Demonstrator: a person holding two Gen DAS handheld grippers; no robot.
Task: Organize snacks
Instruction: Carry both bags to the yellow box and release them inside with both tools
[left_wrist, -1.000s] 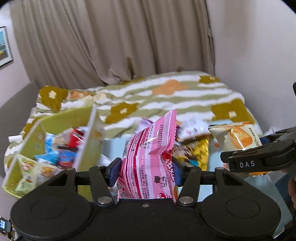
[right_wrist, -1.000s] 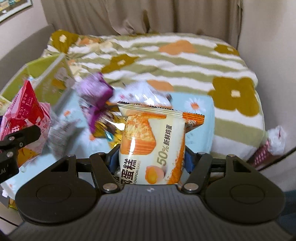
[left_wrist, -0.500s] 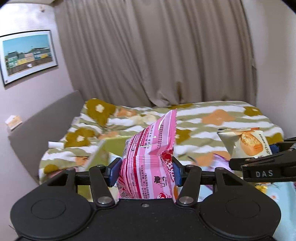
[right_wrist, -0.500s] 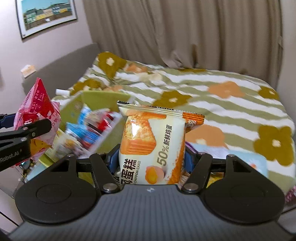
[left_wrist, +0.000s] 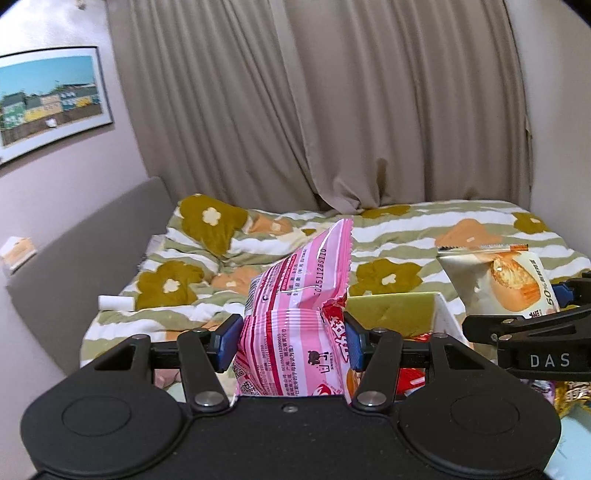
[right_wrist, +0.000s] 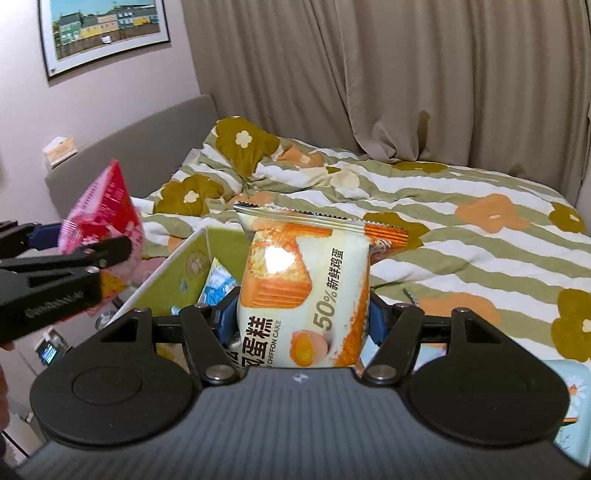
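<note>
My left gripper (left_wrist: 290, 341) is shut on a pink striped snack bag (left_wrist: 295, 314) that stands upright between its blue pads. My right gripper (right_wrist: 301, 319) is shut on a white and orange chiffon cake packet (right_wrist: 303, 295). Each gripper shows in the other's view: the right one with the cake packet (left_wrist: 513, 284) at the right edge, the left one with the pink bag (right_wrist: 103, 214) at the left. Just beyond both grippers lies a green and white box (right_wrist: 184, 269) holding several snack packets; its far wall (left_wrist: 391, 310) shows behind the pink bag.
A bed with a green-striped flower quilt (right_wrist: 443, 221) fills the background, with curtains (left_wrist: 332, 110) behind and a grey headboard (left_wrist: 74, 251) at the left. A framed picture (left_wrist: 44, 103) hangs on the wall. Loose snacks (left_wrist: 569, 395) and a light blue cloth (right_wrist: 565, 387) lie at the lower right.
Both grippers have swung left and upward with their packets. The loose snack pile has slid out of view to the right, and the green box now lies straight ahead.
</note>
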